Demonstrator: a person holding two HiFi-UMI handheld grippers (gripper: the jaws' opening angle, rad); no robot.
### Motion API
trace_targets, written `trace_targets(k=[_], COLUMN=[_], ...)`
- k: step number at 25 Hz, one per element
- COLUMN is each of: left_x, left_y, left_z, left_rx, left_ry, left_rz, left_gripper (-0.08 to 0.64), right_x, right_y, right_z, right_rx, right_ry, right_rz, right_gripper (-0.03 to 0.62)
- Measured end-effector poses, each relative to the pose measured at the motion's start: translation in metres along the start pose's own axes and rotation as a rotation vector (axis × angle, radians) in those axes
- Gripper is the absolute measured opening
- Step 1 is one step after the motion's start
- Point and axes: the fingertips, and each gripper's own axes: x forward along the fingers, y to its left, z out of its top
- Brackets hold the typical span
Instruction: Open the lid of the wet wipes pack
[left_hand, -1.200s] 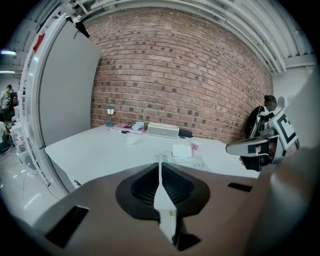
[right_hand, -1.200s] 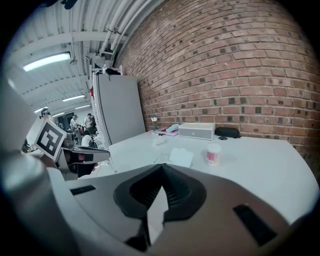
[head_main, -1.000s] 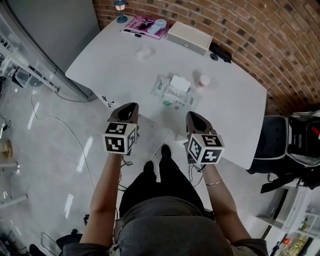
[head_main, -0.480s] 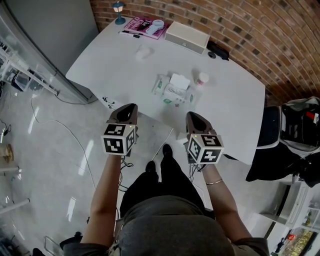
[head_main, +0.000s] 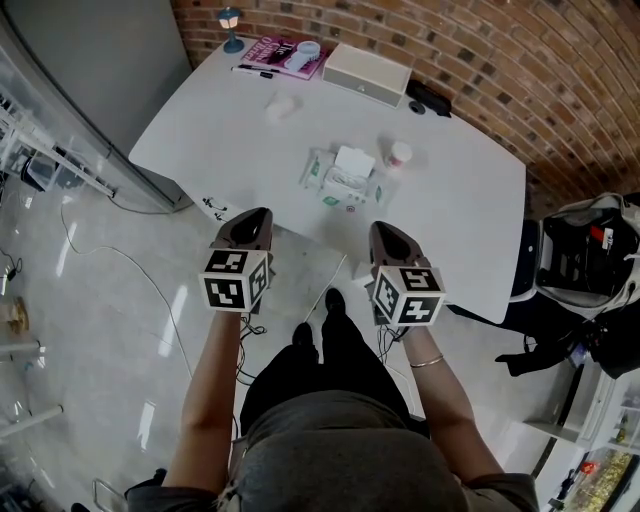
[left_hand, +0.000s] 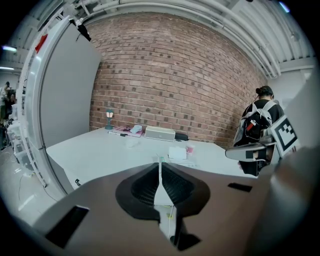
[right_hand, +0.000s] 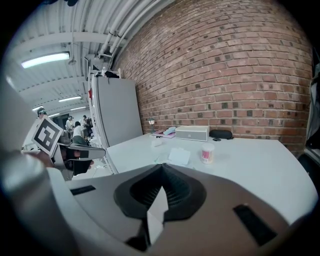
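left gripper (head_main: 252, 218) and right gripper (head_main: 386, 232) both short of the near edge of the bench (head_main: 460, 210), fingers pressed together, empty; wet wipes pack (head_main: 342, 175) mid-bench, so likely best: part fingers first, pin pack, pry upward gently.

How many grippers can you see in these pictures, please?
2. The left gripper is held out near the table's front edge, the right gripper beside it; the wipes pack lies beyond them. Both are shut and empty. None seems hidden.
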Motion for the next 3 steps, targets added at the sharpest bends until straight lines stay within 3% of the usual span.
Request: trace_targets(k=[3], left_x=[-0.0016], left_y=[-0.0015], left_z=[0.0012], left_rx=[0.000], left_ry=[-0.003], left_rz=[-0.002], left_gripper=[0.032], right_x=[-0.0013], right_y=[-0.0002], right_z=[-0.0008], right_rx=[0.003], right_ry=[-0.002], right_rz=[-0.001], right_gripper=[0.002])
